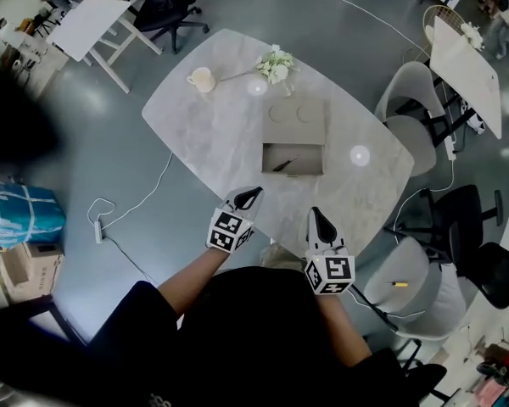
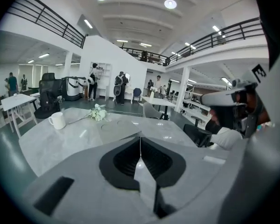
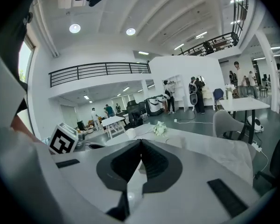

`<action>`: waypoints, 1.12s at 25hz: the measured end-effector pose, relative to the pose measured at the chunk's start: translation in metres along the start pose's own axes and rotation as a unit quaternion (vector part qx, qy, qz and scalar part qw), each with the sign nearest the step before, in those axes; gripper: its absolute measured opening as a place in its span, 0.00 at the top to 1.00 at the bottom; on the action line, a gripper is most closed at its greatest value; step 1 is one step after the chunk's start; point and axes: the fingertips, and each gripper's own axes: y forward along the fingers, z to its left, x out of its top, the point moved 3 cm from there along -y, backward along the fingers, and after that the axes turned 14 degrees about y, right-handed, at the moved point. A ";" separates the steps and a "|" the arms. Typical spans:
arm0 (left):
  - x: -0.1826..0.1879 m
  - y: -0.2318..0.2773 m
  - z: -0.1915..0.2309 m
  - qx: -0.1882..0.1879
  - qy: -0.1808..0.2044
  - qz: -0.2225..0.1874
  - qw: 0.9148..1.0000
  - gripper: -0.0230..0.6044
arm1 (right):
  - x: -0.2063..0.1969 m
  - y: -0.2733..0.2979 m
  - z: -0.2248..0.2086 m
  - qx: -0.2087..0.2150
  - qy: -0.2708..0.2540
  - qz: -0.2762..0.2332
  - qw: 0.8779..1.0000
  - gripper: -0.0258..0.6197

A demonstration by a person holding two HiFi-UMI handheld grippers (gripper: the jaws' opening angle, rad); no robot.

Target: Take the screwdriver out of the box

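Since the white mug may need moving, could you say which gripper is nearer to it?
Left. The left gripper hovers by the table edge on the mug side; the right gripper is farther, past the box.

Bright, even light falls from round ceiling lamps [image 2: 170,3], which glare as two white spots on the pale table [image 1: 212,134]. Shadows are soft. Both gripper views bulge like fisheyes, with black corners, and their nearest surfaces look soft.
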 end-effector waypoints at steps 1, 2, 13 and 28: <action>-0.003 0.013 0.004 -0.002 0.008 0.011 1.000 0.94 | 0.000 0.004 -0.005 0.002 0.001 0.004 1.000 0.95; -0.006 0.027 0.008 -0.005 0.014 0.022 1.000 0.94 | 0.001 0.008 -0.010 0.003 0.001 0.007 1.000 0.96; -0.053 0.139 0.038 -0.041 0.042 0.141 0.988 0.93 | -0.004 0.031 -0.053 0.002 0.018 0.034 0.999 0.95; -0.107 0.230 0.037 -0.134 0.017 0.285 0.949 0.76 | -0.009 0.032 -0.128 -0.069 0.060 0.048 0.995 0.95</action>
